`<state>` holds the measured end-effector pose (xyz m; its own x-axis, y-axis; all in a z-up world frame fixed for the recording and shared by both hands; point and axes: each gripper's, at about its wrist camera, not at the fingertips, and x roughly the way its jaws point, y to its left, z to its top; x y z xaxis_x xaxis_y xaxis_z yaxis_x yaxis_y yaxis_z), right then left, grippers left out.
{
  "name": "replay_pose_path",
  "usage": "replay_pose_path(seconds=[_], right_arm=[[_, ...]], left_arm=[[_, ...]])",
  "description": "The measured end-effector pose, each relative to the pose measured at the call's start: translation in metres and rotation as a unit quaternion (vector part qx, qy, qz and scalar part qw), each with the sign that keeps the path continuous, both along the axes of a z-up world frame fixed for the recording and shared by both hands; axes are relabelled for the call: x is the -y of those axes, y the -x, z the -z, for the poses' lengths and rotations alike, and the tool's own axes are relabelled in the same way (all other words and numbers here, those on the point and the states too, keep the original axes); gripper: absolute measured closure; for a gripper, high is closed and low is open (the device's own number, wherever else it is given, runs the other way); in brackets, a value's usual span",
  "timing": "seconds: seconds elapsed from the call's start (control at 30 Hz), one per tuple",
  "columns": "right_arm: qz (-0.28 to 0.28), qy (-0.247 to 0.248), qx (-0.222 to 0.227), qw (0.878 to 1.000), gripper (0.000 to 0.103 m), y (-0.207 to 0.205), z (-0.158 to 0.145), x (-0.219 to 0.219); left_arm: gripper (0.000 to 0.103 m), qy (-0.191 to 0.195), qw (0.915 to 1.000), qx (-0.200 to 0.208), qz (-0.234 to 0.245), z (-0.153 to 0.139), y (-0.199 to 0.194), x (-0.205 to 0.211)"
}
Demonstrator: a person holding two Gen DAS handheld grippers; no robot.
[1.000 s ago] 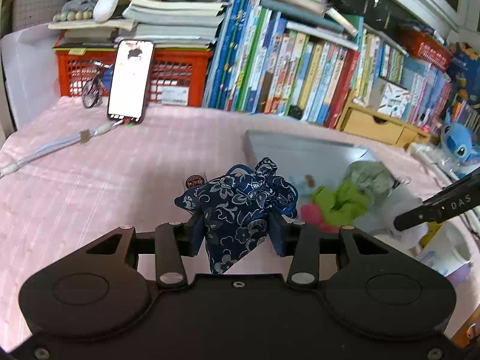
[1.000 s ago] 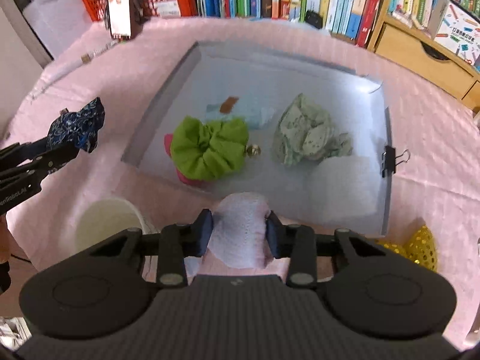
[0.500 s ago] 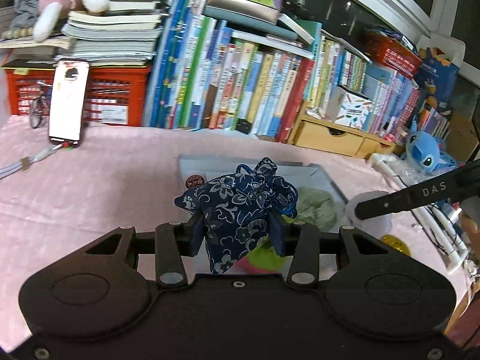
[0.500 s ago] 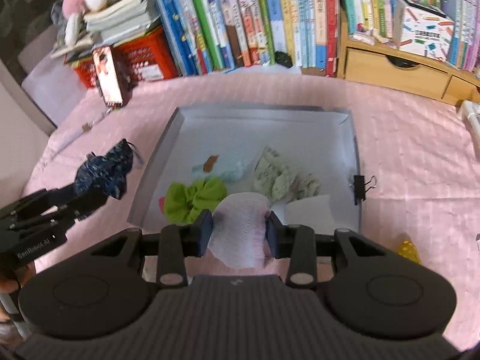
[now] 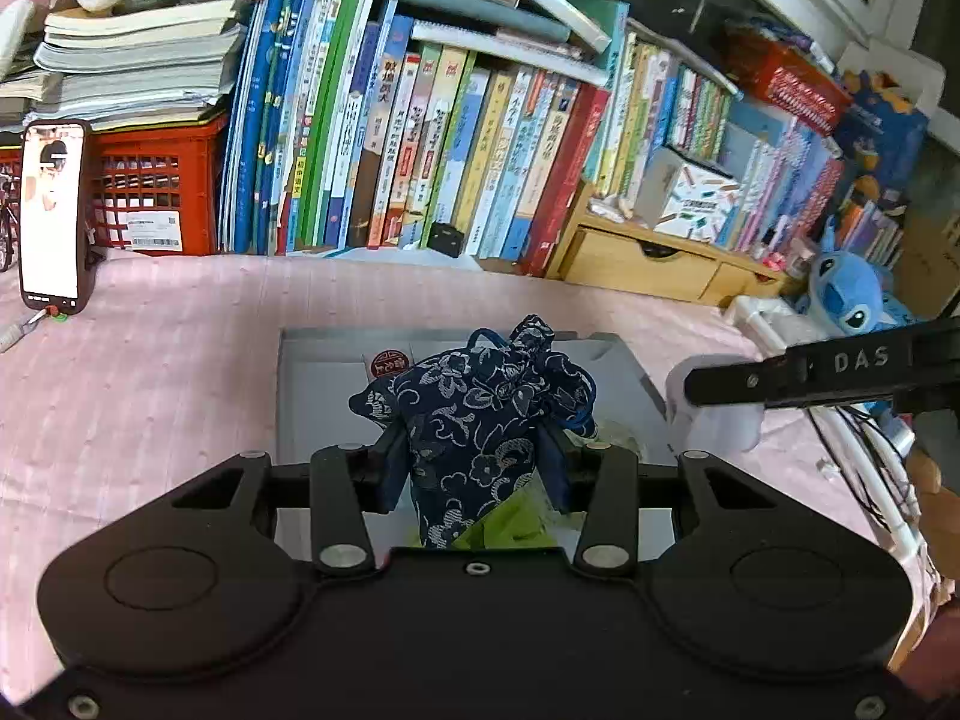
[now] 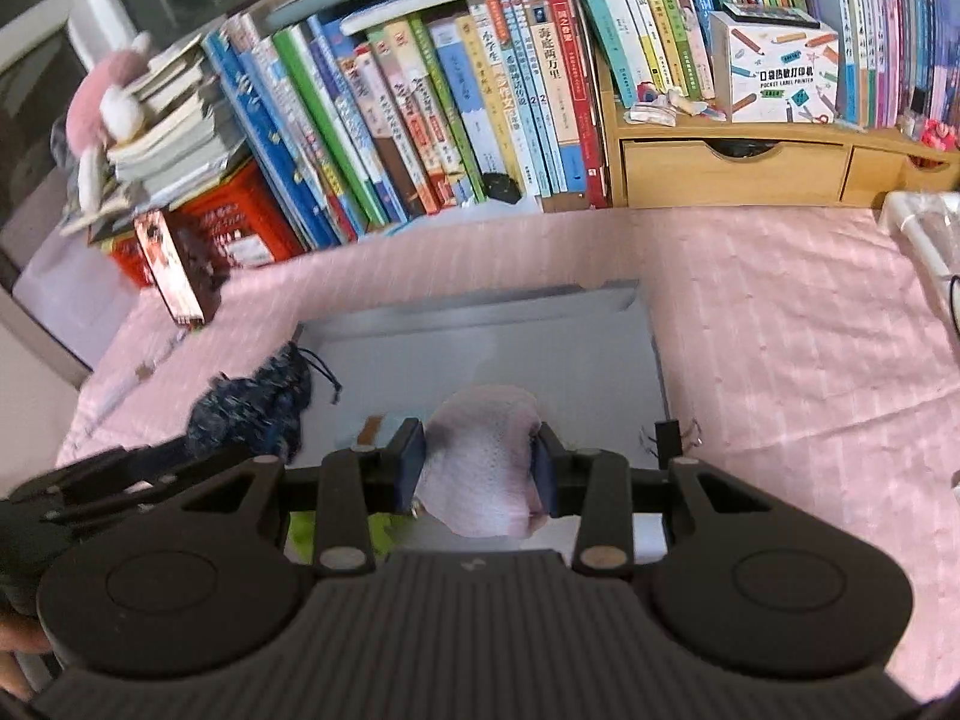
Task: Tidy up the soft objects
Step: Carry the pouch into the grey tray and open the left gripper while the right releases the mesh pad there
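Left hand-held gripper (image 5: 474,465) | clamps navy floral drawstring pouch (image 5: 480,420) | bunched, cinched top

Two soft items held above the grey tray, others lying inside it.

Navy floral drawstring pouch (image 5: 474,420), cinched at the top with a blue cord, hangs pinched at its sides over the tray's (image 5: 312,396) near left part. Pale pink knitted cloth (image 6: 483,462), bunched and drooping, is pinched over the tray's near middle. Inside, a bright green fabric piece (image 5: 504,519) lies at the near edge; a light blue item (image 6: 384,429) rests flat beside it.
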<state>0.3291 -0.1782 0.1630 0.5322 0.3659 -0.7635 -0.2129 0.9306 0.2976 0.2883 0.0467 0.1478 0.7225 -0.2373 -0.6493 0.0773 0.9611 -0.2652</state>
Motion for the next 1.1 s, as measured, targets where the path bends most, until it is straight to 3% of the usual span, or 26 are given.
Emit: replay_pose_path(seconds=[0.17, 0.4, 0.67, 1.1], right_arm=[[0.037, -0.009, 0.024, 0.999, 0.060, -0.017, 0.008, 0.010], [0.074, -0.011, 0.012, 0.997, 0.060, -0.040, 0.038, 0.025], [0.059, 0.016, -0.002, 0.998, 0.059, -0.050, 0.055, 0.020], [0.035, 0.041, -0.007, 0.999, 0.059, -0.053, 0.059, 0.012]], left_arm=[[0.062, -0.010, 0.9997, -0.022, -0.002, 0.013, -0.024, 0.007], [0.062, -0.014, 0.9984, -0.054, -0.004, 0.035, -0.047, 0.011], [0.061, -0.020, 0.9966, -0.080, -0.009, 0.054, -0.060, 0.009], [0.060, -0.019, 0.9947, -0.100, -0.013, 0.067, -0.066, 0.006]])
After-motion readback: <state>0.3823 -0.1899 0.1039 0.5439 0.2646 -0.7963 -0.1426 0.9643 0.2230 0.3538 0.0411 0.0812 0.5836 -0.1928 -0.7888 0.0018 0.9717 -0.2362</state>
